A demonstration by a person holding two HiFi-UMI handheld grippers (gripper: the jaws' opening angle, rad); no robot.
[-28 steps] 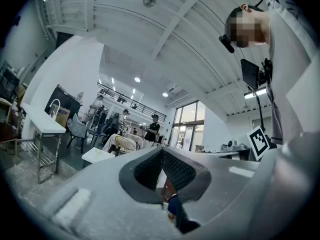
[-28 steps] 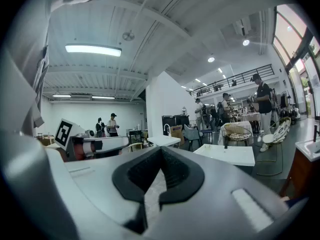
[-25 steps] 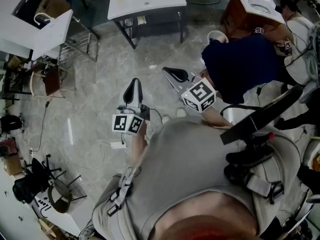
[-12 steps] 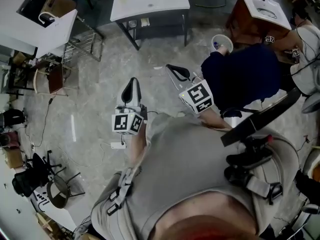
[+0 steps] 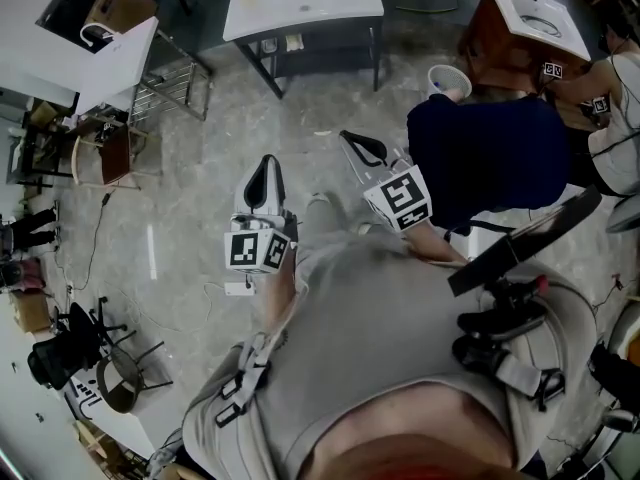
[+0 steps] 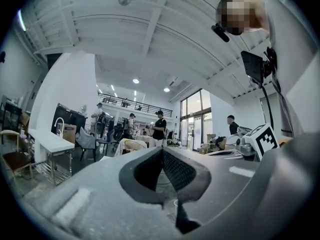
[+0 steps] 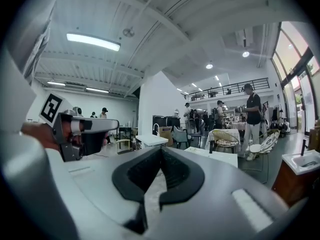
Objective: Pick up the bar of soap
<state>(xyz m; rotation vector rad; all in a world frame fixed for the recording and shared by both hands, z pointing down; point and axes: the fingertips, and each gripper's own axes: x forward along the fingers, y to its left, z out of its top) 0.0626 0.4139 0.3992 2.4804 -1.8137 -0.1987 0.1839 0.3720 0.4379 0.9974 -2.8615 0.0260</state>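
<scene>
Left hand-held gripper [image 5: 265,170] jaws together, empty; right hand-held gripper [image 5: 354,142] same; marker cubes [image 5: 258,250] on both.

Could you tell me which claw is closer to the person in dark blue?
The right claw: it is just beside the person in dark blue, while the left claw is farther off.

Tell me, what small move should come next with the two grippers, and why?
Probably turn toward the sink: no soap shows in any view, and the left gripper and right gripper are both shut, empty and held level.
</scene>
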